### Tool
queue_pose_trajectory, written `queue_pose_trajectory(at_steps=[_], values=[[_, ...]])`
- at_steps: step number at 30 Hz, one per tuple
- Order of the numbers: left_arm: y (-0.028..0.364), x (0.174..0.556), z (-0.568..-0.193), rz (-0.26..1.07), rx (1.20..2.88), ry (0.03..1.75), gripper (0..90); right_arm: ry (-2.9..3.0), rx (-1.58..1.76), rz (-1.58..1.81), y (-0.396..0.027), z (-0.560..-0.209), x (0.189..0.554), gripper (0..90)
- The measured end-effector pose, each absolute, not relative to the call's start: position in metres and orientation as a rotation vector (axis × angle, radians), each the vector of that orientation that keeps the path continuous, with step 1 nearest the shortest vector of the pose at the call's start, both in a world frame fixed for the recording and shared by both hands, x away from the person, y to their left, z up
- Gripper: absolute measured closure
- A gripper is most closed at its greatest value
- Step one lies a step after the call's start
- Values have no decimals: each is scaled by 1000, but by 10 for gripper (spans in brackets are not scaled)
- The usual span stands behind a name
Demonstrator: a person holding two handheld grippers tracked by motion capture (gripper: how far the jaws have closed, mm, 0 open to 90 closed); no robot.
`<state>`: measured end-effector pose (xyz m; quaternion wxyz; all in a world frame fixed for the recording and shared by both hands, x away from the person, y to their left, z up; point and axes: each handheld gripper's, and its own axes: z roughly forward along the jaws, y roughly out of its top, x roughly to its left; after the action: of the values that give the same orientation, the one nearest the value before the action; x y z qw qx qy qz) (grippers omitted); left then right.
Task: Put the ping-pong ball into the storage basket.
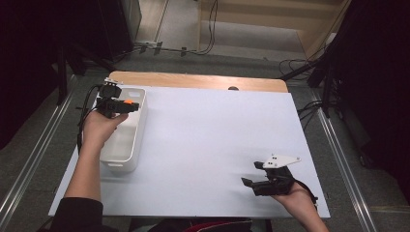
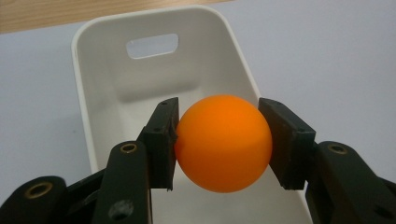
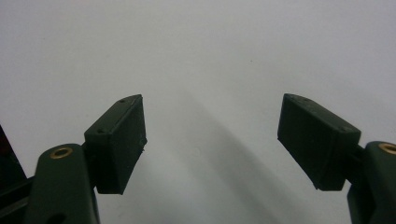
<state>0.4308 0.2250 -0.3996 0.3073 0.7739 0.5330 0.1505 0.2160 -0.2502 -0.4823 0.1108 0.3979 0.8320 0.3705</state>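
My left gripper [image 2: 219, 144] pinches one orange ball [image 2: 223, 142] between its pads, hanging over the far end of the single white bin [image 2: 93, 70], which looks empty. I judge this the drop step: next I only need to part the jaws so the ball falls inside. My right gripper [image 3: 210, 140] rests wide apart, holding nothing, over the white table [image 1: 208, 145].

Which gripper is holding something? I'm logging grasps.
The left gripper, above the white bin, clamps an orange ball; the right gripper is open over the bare table.
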Motion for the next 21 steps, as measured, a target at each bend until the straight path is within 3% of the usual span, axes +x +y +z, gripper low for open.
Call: queue_pose_trajectory(at_steps=[7,13,21], values=[[226,430,-397,387,2043,1399,491,2446,1169,1086,-250,-482,216,220],[224,430,-393,401,2057,1391,338,2447,1167,1087,-250,-482,216,220],[225,428,-382,378,2042,1366,306,2447,1170,1087,-250,-482,216,220]])
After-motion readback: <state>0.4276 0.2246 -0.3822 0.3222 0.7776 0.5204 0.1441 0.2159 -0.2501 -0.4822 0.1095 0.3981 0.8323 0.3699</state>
